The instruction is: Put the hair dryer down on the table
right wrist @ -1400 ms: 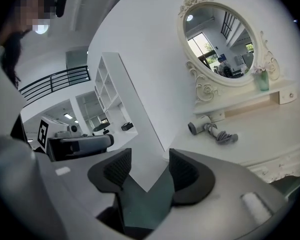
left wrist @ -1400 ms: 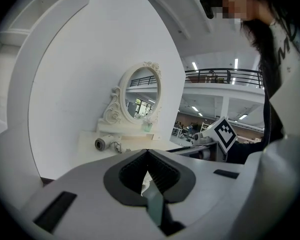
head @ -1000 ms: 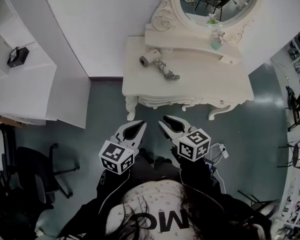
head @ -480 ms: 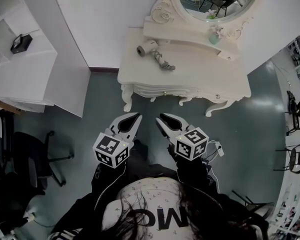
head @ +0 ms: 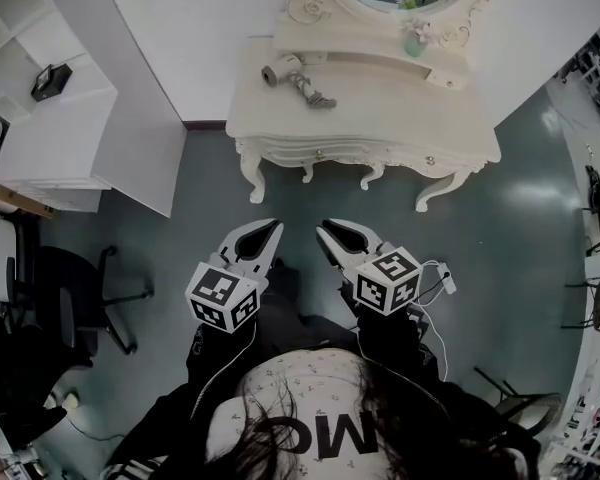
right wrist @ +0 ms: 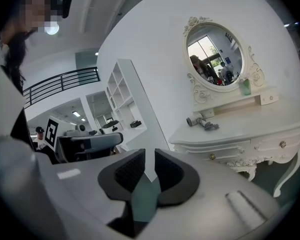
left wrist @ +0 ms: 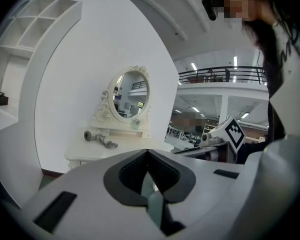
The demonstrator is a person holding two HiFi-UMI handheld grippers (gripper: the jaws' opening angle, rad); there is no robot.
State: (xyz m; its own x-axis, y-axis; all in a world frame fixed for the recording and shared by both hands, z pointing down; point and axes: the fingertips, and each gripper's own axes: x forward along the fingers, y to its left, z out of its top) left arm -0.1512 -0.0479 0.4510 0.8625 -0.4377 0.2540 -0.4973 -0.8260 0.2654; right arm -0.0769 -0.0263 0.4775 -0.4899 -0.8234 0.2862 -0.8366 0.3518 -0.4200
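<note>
The hair dryer [head: 285, 72] already lies on the back left part of the desk [head: 400, 118], by the mirror's base, well apart from both tools and straight ahead of them across open floor. Its long axis slants from barrel at back left to handle and cord at front right. It sits slightly nearer the left tool [head: 268, 232], which is closed and empty, while the right tool [head: 330, 231] is closing on nothing.

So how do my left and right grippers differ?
On the left gripper the fingers touch at the tips; on the right gripper they show a narrow gap and are closing. The left gripper angles rightward, the right gripper leftward. Both hold nothing, over the floor, short of the table.
</note>
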